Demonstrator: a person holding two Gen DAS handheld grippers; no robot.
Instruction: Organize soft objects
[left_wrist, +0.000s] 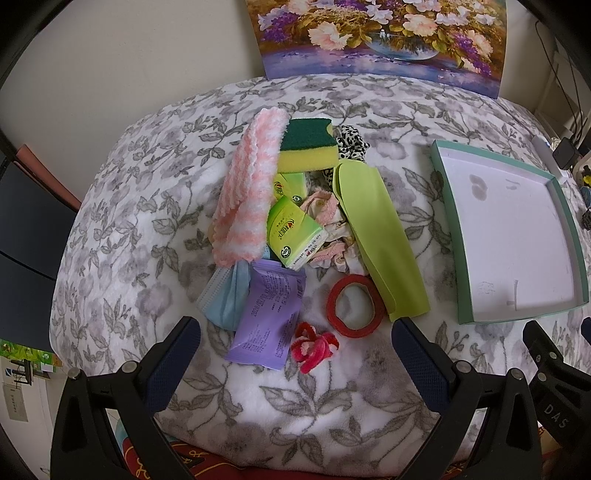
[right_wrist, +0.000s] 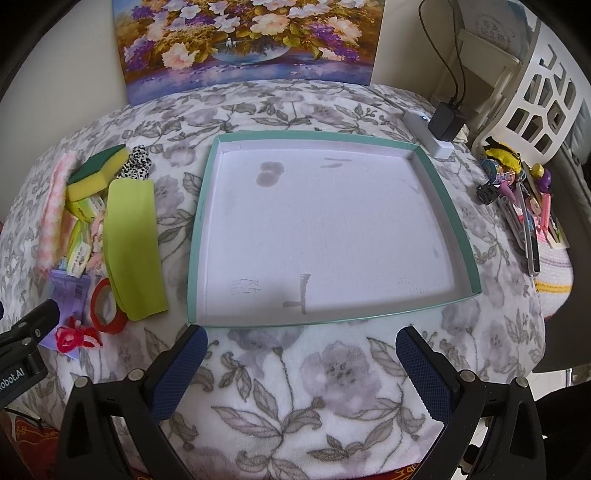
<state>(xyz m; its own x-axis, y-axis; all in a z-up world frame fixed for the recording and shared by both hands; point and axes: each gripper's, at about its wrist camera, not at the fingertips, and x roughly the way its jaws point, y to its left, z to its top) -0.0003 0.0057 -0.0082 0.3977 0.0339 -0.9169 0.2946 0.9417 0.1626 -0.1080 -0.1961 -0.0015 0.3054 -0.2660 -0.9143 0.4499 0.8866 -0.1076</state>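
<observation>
Stage: nothing has gone into the tray yet — its white floor is bare, so this looks like the first pick.
Pile: the soft things lie heaped on the blanket, just left of the tray and apart from it.
Left gripper: jaws spread wide, holding nothing, hanging over the near edge of the pile with the scrunchie almost between its fingers.
Right gripper: also wide and empty, facing the tray's near rim, touching nothing.
Best first pick: the scrunchie, I judge — it lies loose, nearest the left gripper, with nothing on top of it.
How to take it: come straight down so the fingers straddle its bulk, then close gently; it is fluffy and should squash, so aim for the middle, not a loop at the edge.
Watch: the purple packet touches the scrunchie's left side and the red ring sits just behind — keep the fingers clear of both or they may drag along.
Blanket: plush and loose; a finger set too low could pinch the fabric too.
Later picks: the green cloth, pink towel and sponge overlap the tissue packs — lift top layers first.
Placing: start in a far corner of the tray to leave room.
</observation>
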